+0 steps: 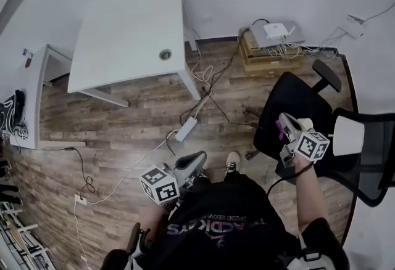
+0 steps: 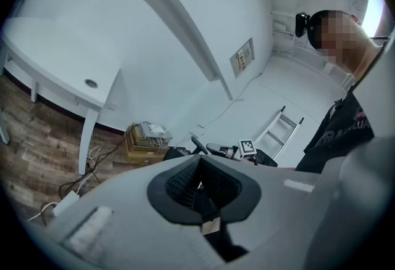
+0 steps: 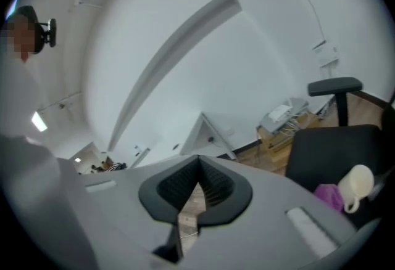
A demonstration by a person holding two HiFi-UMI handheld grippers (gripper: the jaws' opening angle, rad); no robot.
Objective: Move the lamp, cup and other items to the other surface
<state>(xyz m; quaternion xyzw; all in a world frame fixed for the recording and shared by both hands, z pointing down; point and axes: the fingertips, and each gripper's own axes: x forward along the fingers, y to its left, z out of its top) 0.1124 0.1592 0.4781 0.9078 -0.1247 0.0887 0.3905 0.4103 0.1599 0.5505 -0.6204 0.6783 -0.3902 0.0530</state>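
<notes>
1. The left hand-held gripper (image 2: 199, 164) has its jaws closed. The ribbed black pads meet at the tips with nothing between them. It is held low, close in front of the person's dark shirt (image 1: 234, 219).
2. The right hand-held gripper (image 3: 199, 167) has its jaws fully closed and holds nothing. It is held at the seat of a black office chair (image 1: 290, 102).
3. A cream-coloured cup (image 3: 357, 184) with a handle rests on the chair seat. It is to the right of and below the right hand-held gripper's jaws, near them but not touched.
4. A purple soft item (image 3: 329, 196) lies just beside the cup, on the side nearer the jaws. What kind of item it is cannot be told.
5. A white rectangular table (image 1: 129, 34) with a round cable hole in its top stands ahead of both hand-held grippers, well apart from each.
6. A cardboard box (image 1: 262, 56) stands against the wall, ahead of the right hand-held gripper and beyond the chair. It carries a flat grey device and white cables.
7. A white power strip (image 1: 185, 130) lies on the wood-plank floor (image 1: 123, 133), between the left hand-held gripper and the table.
</notes>
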